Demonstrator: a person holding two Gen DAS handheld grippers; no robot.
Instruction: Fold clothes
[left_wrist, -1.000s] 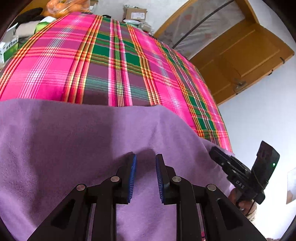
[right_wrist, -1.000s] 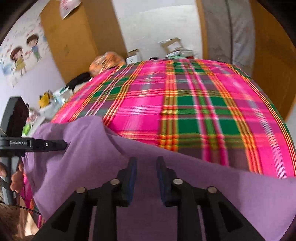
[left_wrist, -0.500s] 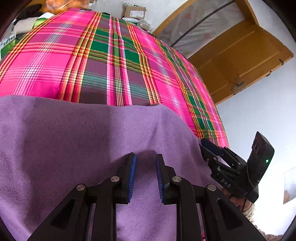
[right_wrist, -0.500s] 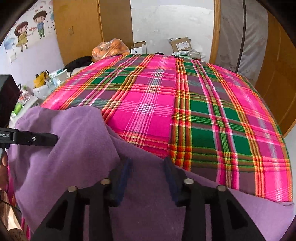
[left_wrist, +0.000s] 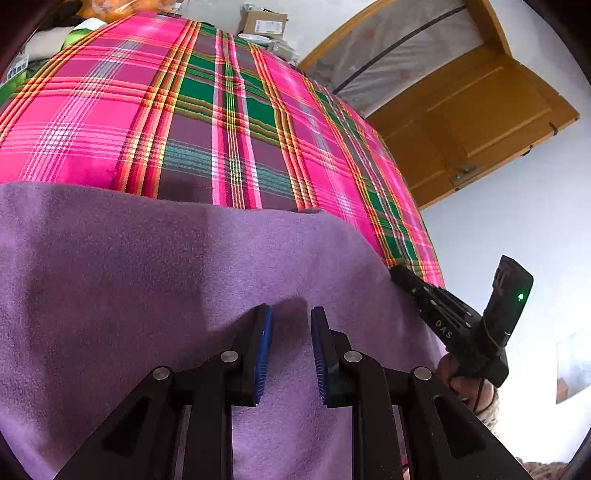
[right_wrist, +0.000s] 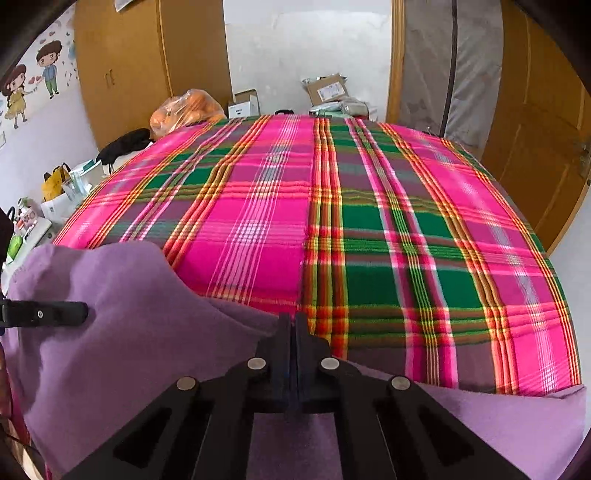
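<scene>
Purple garment (right_wrist: 129, 332) on plaid blanket (right_wrist: 369, 221); right claw (right_wrist: 294, 325) pinching its edge

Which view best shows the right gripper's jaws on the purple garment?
The right wrist view: the right gripper is shut on the purple garment edge. The left wrist view shows it only side-on at the cloth's edge.

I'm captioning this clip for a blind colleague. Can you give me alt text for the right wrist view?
The right tool is shut on the edge of a purple garment on a pink and green plaid bedspread. The left tool reaches in at left.
</scene>
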